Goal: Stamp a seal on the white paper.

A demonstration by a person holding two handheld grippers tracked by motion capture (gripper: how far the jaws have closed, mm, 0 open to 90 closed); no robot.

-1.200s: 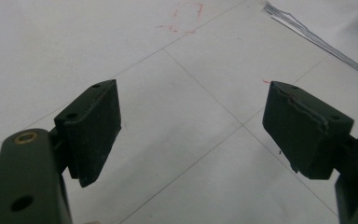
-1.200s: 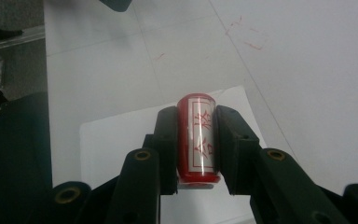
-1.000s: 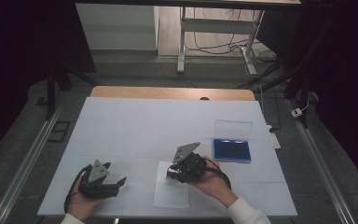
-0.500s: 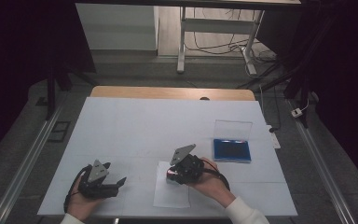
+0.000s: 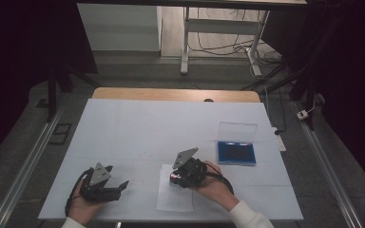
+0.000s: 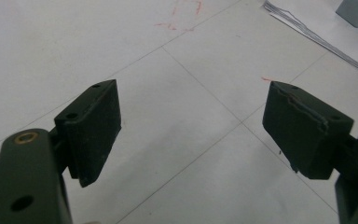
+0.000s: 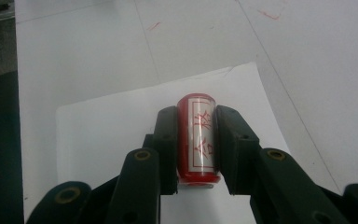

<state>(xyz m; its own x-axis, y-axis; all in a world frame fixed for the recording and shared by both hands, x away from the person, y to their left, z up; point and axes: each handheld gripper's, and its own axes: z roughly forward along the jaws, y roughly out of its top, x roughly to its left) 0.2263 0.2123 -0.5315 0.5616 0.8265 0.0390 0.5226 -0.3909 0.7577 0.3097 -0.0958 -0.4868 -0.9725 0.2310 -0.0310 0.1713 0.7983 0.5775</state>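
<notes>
The right claw (image 7: 195, 140) was clamped on a small red cylindrical stamp with a white label bearing red characters (image 7: 196, 140), one black jaw pressed to each side of it. The stamp was held just above a white sheet of paper (image 7: 112, 135) that lay on the white counter (image 5: 171, 128), near its front edge. In the high view the right claw (image 5: 178, 176) sat over that sheet of paper (image 5: 171, 202), with a shallow blue tray with a clear lid standing open (image 5: 236, 152) near it on the right. The left claw (image 6: 191, 135) was apart, its jaws wide and holding nothing, low over the bare counter. In the high view it (image 5: 121, 187) rested near the front left corner, well apart from the stamp.
</notes>
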